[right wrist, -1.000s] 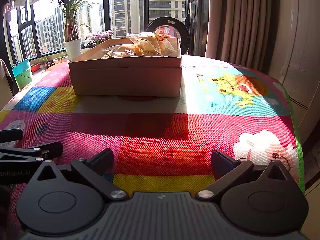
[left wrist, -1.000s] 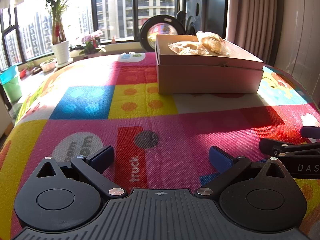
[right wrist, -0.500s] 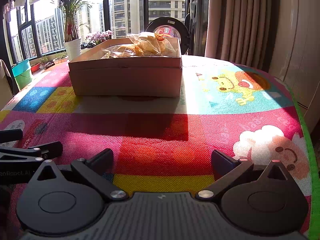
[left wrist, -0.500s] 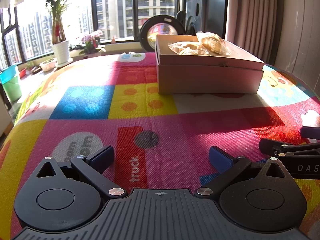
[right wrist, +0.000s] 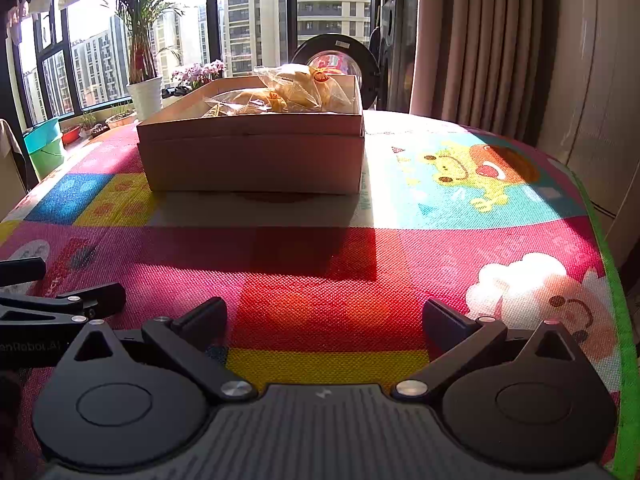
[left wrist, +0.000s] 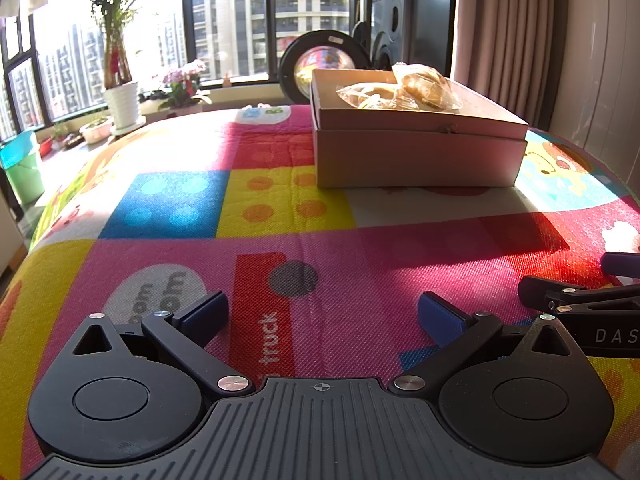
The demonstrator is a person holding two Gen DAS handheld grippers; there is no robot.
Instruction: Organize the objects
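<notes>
A shallow cardboard box (left wrist: 416, 156) (right wrist: 252, 156) stands on the colourful play mat, with several clear-wrapped pastries (left wrist: 404, 90) (right wrist: 288, 90) piled inside it. My left gripper (left wrist: 322, 310) rests low over the mat, well short of the box, open with nothing between its blue pads. My right gripper (right wrist: 324, 314) sits beside it to the right, also open and empty, facing the box's long side. Each gripper's fingers show at the edge of the other's view: the right one (left wrist: 580, 296), the left one (right wrist: 64, 304).
The patterned mat (left wrist: 280, 208) covers a rounded table; its green right edge (right wrist: 612, 280) drops off near a curtain and wall. Behind the box are a round black fan (left wrist: 324, 64), potted plants (left wrist: 120, 100) on the window sill and a teal bucket (left wrist: 22, 164).
The right wrist view has shifted slightly, showing a little more of the mat's right edge. The left gripper and the box have not moved.
</notes>
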